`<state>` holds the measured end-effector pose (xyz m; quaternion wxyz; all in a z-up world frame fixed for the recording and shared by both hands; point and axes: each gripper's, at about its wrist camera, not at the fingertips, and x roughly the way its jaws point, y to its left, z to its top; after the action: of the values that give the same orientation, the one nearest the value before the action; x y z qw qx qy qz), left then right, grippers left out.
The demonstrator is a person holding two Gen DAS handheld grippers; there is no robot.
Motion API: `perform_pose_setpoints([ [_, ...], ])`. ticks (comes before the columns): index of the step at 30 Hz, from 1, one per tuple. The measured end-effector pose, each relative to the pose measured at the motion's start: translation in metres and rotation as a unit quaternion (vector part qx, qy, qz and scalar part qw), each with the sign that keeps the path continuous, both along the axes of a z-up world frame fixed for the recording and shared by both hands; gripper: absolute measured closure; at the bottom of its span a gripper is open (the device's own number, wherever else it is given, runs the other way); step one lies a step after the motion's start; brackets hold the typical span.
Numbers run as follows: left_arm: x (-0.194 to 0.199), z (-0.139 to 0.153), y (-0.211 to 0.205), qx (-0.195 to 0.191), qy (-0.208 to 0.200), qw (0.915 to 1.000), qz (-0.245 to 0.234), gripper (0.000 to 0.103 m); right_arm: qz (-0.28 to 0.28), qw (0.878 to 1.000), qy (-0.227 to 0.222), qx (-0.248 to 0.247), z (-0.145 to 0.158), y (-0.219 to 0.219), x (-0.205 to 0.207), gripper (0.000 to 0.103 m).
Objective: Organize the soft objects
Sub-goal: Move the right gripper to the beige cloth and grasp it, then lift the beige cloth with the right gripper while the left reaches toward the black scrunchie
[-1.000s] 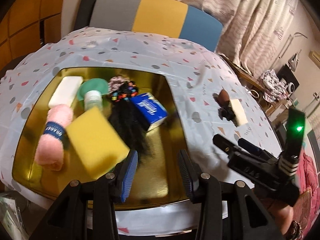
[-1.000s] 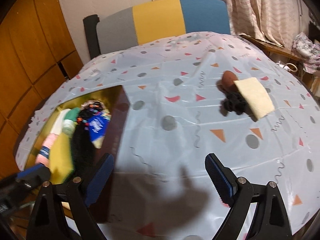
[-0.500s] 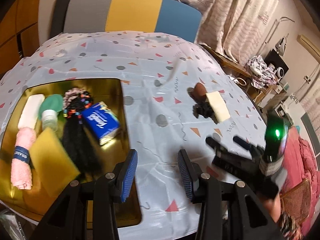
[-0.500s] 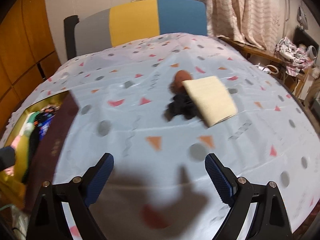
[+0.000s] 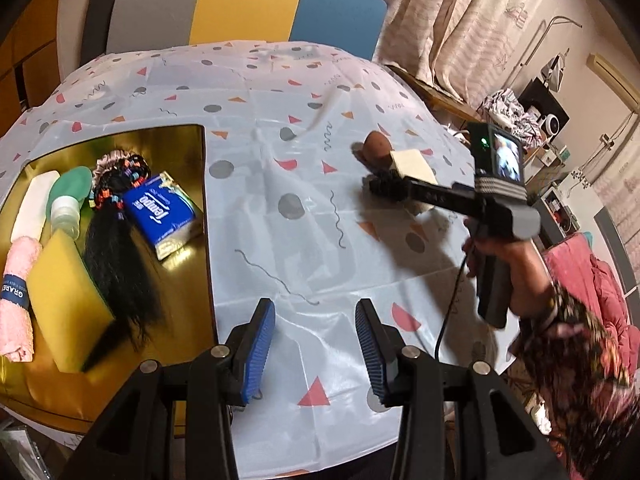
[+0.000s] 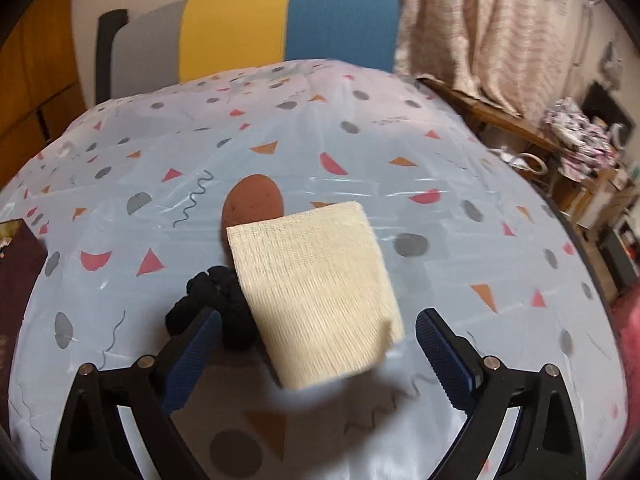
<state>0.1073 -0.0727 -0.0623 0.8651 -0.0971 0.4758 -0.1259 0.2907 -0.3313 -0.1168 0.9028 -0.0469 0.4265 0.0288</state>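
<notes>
your right gripper (image 6: 316, 356) hangs with jaws spread wide, holding nothing, straddling the near end of the cream folded cloth (image 6: 316, 292) on the patterned tablecloth (image 6: 440, 200); black scrunchie (image 6: 216, 300) touches the cloth's left edge, by the left finger; brown oval sponge (image 6: 252, 200) sits behind, partly under the cloth; your left gripper (image 5: 316, 340) is partly open and empty over the tablecloth, just right of the gold tray (image 5: 180, 140) holding yellow sponge (image 5: 64, 300), pink towel (image 5: 16, 300), tissue pack (image 5: 160, 208), black hairpiece (image 5: 116, 264)

A: We read "Tempo" in white on the blue tissue pack (image 5: 162, 211) in the gold tray (image 5: 192, 136).

B: We read "GRARE", cut off, on the pink towel's dark band (image 5: 13, 292).
</notes>
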Motion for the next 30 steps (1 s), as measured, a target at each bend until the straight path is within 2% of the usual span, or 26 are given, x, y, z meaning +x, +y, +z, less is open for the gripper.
perform_pose_setpoints([
  [3,0.001,-0.003,-0.002,0.004,0.005,1.0,0.0,0.061,0.012,1.0,0.011,-0.003,-0.01,-0.001,0.011,0.004],
  [8,0.004,-0.005,-0.009,0.008,0.009,0.9999,-0.005,0.061,0.016,0.998,0.025,0.05,-0.019,-0.01,0.023,0.006],
  [11,0.006,-0.005,-0.015,0.015,0.01,0.9998,-0.01,0.061,0.013,0.998,0.021,0.066,-0.022,-0.013,0.021,0.018],
  [17,0.02,-0.006,-0.028,0.016,0.018,0.9996,-0.017,0.061,0.013,0.998,-0.003,0.061,-0.018,-0.018,0.006,0.03],
  [27,0.05,-0.005,-0.064,0.022,0.015,0.9989,-0.039,0.061,-0.042,0.993,-0.019,0.113,-0.014,-0.058,-0.025,0.03],
  [29,0.06,-0.004,-0.076,0.024,0.01,0.9988,-0.043,0.061,-0.054,0.992,-0.021,0.115,-0.014,-0.065,-0.03,0.017],
  [30,0.066,-0.005,-0.083,0.023,0.005,0.9986,-0.046,0.061,-0.059,0.991,-0.022,0.118,-0.014,-0.068,-0.033,0.015],
])
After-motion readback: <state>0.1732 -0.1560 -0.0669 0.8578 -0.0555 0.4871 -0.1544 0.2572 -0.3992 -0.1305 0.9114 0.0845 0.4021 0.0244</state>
